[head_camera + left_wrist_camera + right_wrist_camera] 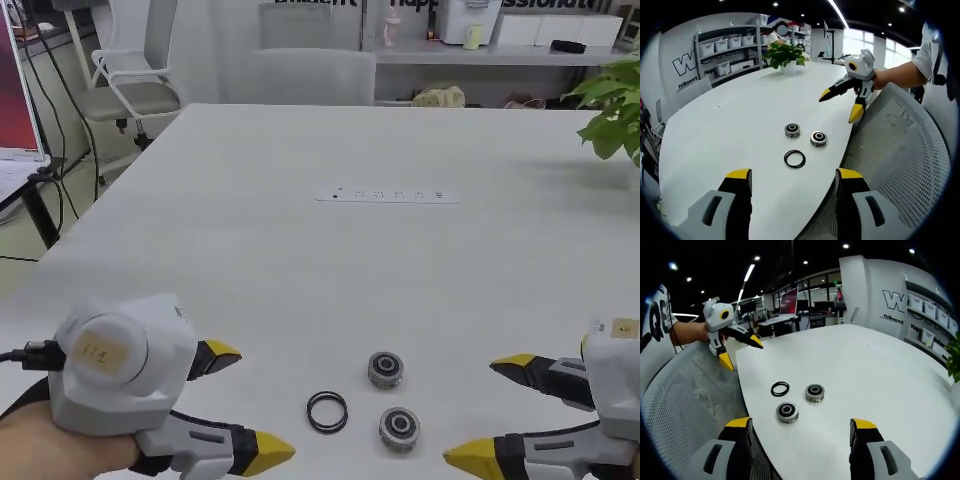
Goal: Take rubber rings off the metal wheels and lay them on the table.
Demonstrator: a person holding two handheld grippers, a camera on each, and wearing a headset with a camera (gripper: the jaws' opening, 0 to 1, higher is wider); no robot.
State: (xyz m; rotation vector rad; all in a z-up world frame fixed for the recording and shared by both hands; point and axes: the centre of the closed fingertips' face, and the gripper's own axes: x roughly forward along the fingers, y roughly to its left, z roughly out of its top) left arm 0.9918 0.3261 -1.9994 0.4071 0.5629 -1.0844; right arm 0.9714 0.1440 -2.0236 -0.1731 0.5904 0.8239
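Evidently left tool (260,401) and right tool (473,411) were held released; rubber ring (327,411) was judged light, stretchy, best pinched at its edge.

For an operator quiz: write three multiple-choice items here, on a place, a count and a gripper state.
1. The loose rubber ring lies: A) on the table beside the metal wheels; B) around a wheel; C) in a gripper.
2. Count of metal wheels: A) one; B) two; C) four.
3. The left gripper and right gripper are: A) both open; B) both shut; C) left shut on the ring.
1A, it lies flat, apart from both; 2B, two show; 3A, jaws spread, empty.
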